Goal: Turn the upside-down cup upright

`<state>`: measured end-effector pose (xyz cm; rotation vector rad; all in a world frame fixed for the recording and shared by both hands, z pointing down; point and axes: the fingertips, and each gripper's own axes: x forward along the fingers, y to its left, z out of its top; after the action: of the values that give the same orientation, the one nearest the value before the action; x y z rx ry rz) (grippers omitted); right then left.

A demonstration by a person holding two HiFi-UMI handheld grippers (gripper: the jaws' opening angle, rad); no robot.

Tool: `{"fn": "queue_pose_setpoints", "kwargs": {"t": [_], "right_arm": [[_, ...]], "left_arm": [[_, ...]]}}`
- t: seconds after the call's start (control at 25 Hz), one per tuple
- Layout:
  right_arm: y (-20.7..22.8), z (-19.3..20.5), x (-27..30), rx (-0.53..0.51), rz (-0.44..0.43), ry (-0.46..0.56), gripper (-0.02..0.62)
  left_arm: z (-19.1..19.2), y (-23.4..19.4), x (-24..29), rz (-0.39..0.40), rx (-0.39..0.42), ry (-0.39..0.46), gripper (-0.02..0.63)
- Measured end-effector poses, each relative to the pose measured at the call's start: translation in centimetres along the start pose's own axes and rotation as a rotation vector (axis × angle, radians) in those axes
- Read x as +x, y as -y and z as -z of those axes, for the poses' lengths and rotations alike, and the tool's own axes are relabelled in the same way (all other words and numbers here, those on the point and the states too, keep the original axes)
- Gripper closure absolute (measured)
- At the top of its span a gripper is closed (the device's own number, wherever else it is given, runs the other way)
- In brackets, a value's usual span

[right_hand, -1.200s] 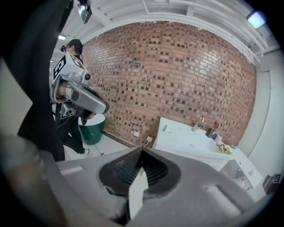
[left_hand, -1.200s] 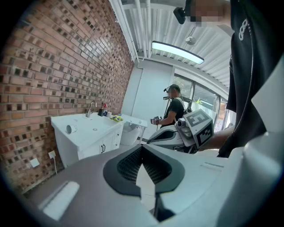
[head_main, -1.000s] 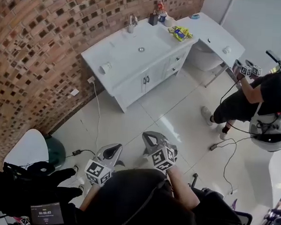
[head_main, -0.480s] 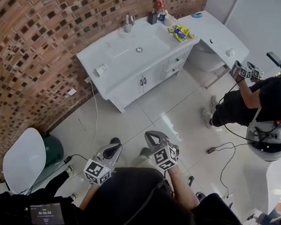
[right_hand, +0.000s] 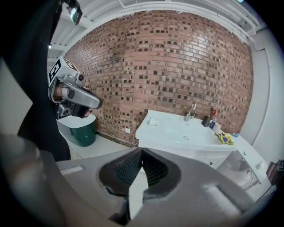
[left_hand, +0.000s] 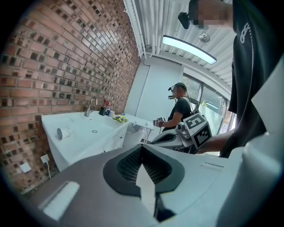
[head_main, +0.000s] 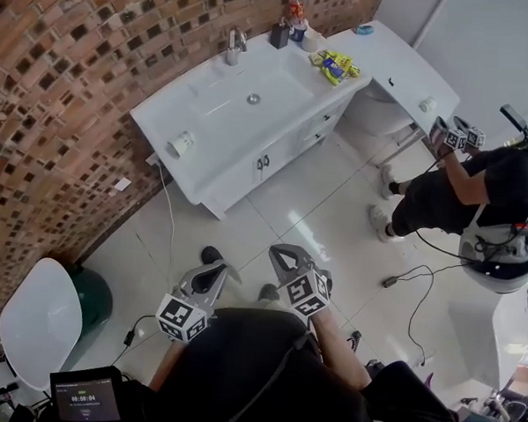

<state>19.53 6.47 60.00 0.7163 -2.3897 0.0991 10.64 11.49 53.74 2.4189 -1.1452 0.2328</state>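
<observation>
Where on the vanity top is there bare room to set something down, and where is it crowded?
Bare: the vanity top between the cup at its left end and the drain, and along the front edge. Crowded: the back and right end, with faucet, bottles, yellow packet.

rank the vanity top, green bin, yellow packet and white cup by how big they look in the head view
1. vanity top, by far the largest
2. green bin, partly hidden
3. yellow packet
4. white cup
The packet and cup look close in size, so their order is unsure.
</observation>
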Motion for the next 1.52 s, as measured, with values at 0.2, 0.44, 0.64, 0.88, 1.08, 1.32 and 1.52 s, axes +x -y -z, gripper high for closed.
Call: {"fn": "queue_pose_setpoints", "kwargs": {"t": [0.2, 0.44, 0.64, 0.88, 1.08, 1.32, 1.52], "right_arm": [[1.5, -4.7, 4.9, 0.052, 0.016, 0.014, 0.604], [1.1, -9.8, 10.1, 0.059, 0.002, -0.005, 0.604], [0.4, -12.3, 13.3, 0.042, 0.006, -0.045, 0.604], [-1.1, -14.9, 15.9, -0.018, -0.007, -0.085, 0.604], [-1.1, -16.0, 17.4, -0.038, -0.014, -0.105, 0.604], [-1.1, -16.2, 18.8, -0.042, -0.034, -0.106, 0.604], [-0.4, -16.4, 19.8, -0.039, -0.059, -0.094, 0.604]], "left_arm": [[-2.6, -5.6, -0.4, 0.014, 0.0, 0.017, 0.591], [-5.2, -12.5, -1.2, 0.025, -0.024, 0.046, 0.591], [-6.3, -17.1, -2.1, 0.03, -0.06, 0.086, 0.591], [-7.5, -21.3, -3.4, 0.047, -0.06, 0.116, 0.591], [-7.8, -24.6, -4.7, 0.009, -0.075, 0.127, 0.591], [-7.8, -25.5, -4.2, 0.006, -0.092, 0.124, 0.591], [-7.7, -25.4, -3.3, -0.001, -0.093, 0.105, 0.591]]}}
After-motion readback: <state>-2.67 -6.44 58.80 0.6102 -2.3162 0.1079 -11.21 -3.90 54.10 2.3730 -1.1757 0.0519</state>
